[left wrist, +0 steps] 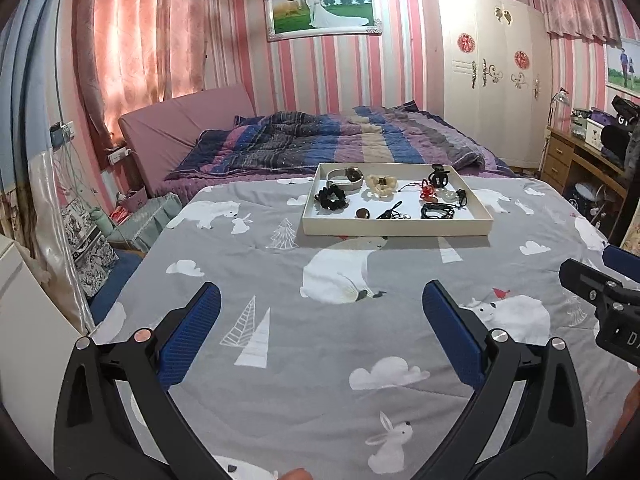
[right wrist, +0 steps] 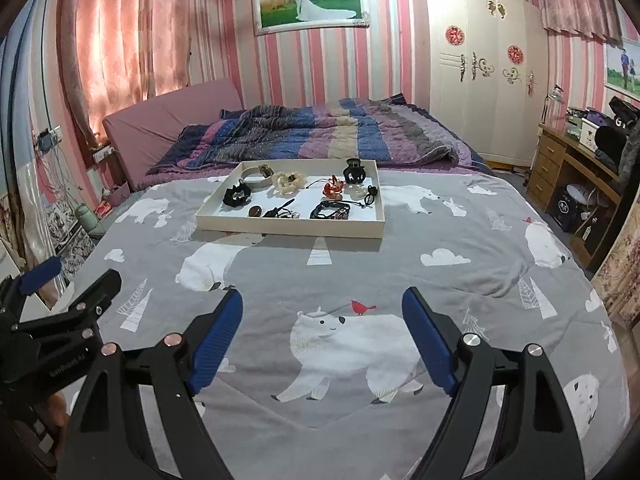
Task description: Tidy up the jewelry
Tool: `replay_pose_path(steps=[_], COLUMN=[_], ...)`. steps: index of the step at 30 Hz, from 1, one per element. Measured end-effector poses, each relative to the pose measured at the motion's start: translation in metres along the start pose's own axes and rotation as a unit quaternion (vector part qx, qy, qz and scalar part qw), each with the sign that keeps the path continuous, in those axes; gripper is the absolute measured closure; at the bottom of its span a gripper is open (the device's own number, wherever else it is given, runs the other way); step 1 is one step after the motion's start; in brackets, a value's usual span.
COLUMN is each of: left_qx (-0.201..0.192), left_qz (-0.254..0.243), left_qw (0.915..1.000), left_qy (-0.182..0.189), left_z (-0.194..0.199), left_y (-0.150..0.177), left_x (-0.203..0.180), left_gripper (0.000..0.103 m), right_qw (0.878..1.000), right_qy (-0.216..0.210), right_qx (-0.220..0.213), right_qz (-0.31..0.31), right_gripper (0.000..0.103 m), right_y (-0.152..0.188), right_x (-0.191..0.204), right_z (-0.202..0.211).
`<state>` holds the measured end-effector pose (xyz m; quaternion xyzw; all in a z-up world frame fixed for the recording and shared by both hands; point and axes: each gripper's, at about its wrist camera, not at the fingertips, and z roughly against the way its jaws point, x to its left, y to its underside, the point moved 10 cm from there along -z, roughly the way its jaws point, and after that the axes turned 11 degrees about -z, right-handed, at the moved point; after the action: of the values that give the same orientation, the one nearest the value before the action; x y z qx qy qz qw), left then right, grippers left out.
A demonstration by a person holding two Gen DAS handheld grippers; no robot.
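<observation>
A shallow cream tray (left wrist: pixel 396 227) (right wrist: pixel 288 229) lies on the grey bear-print bedspread (left wrist: pixel 320 360) (right wrist: pixel 400 272), well ahead of both grippers. In it lie a white bracelet (left wrist: pixel 340 178), a black scrunchie (left wrist: pixel 332 198), a cream scrunchie (left wrist: pixel 380 186), a black claw clip (left wrist: pixel 440 174) (right wrist: pixel 354 172), a red ornament (left wrist: pixel 428 192) (right wrist: pixel 334 188), dark cord bracelets (left wrist: pixel 438 211) (right wrist: pixel 332 211) and small pieces. My left gripper (left wrist: pixel 320 312) is open and empty, low over the spread. My right gripper (right wrist: pixel 322 316) is open and empty too, and shows at the right edge of the left wrist view (left wrist: pixel 600 292).
A striped quilt (left wrist: pixel 320 140) covers the far part of the bed. A white wardrobe (left wrist: pixel 492 68) stands at the back right, a wooden desk (left wrist: pixel 580 160) with clutter on the right. Bags and boxes (left wrist: pixel 88 248) sit on the floor at the left.
</observation>
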<state>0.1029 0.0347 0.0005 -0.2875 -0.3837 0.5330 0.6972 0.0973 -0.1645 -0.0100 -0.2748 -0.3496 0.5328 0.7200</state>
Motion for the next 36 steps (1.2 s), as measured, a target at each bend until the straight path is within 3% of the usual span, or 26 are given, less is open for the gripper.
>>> replay_pose_path(steps=[1, 3, 13, 36], left_qx=[0.000, -0.001, -0.002, 0.001], left_qz=[0.002, 0.006, 0.008, 0.011], left_qw=[1.0000, 1.0000, 0.9999, 0.9999], left_qy=[0.002, 0.006, 0.013, 0.011], left_z=[0.002, 0.005, 0.010, 0.012], left_y=[0.001, 0.002, 0.006, 0.009], left_x=[0.000, -0.001, -0.005, -0.004], left_gripper=[0.003, 0.003, 0.003, 0.003], right_qw=[1.000, 1.000, 0.999, 0.999], right_qy=[-0.001, 0.003, 0.025, 0.040], right_qx=[-0.001, -0.005, -0.023, -0.010], right_qz=[-0.002, -0.003, 0.012, 0.012], right_gripper=[0.020, 0.009, 0.009, 0.009], right_y=[0.001, 0.003, 0.005, 0.015], right_x=[0.000, -0.003, -0.005, -0.009], right_z=[0.002, 0.006, 0.013, 0.006])
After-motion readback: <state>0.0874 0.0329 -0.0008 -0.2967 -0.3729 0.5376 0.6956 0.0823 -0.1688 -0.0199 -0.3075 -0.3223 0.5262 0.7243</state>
